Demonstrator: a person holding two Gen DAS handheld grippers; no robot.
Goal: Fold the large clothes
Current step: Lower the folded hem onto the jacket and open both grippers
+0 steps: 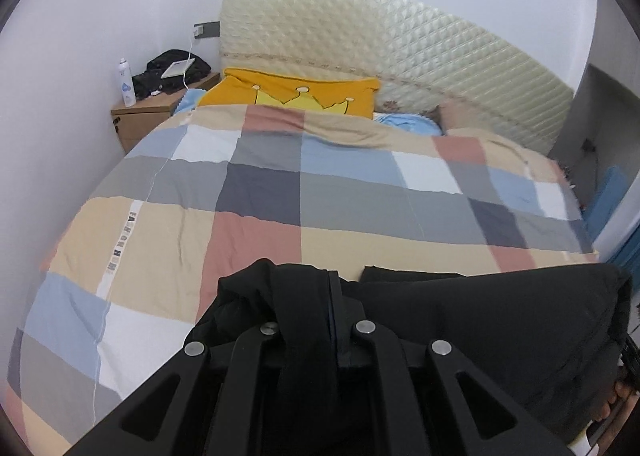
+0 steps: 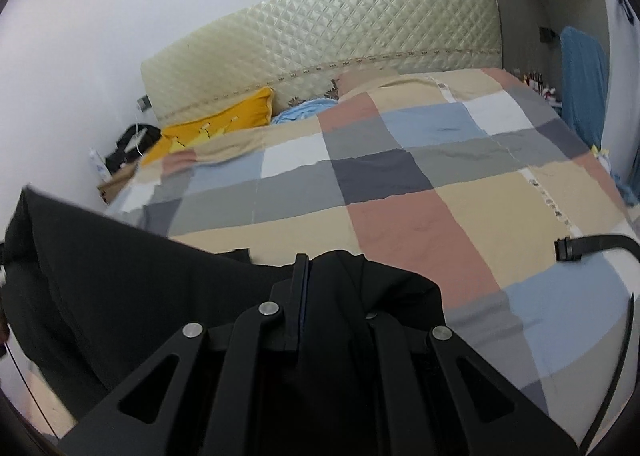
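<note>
The large black fabric garment [image 1: 500, 320] hangs stretched in a broad, smooth sheet above the near edge of the checked patchwork quilt [image 1: 320, 195], off the side away from the headboard. Its two upper corners are bunched into thick folds [image 2: 360, 288], and a dark flap touches the quilt.

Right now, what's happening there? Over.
Left tongs and right tongs shut on black garment. Garment stretched between them over checked quilt. Nothing in the way.
</note>
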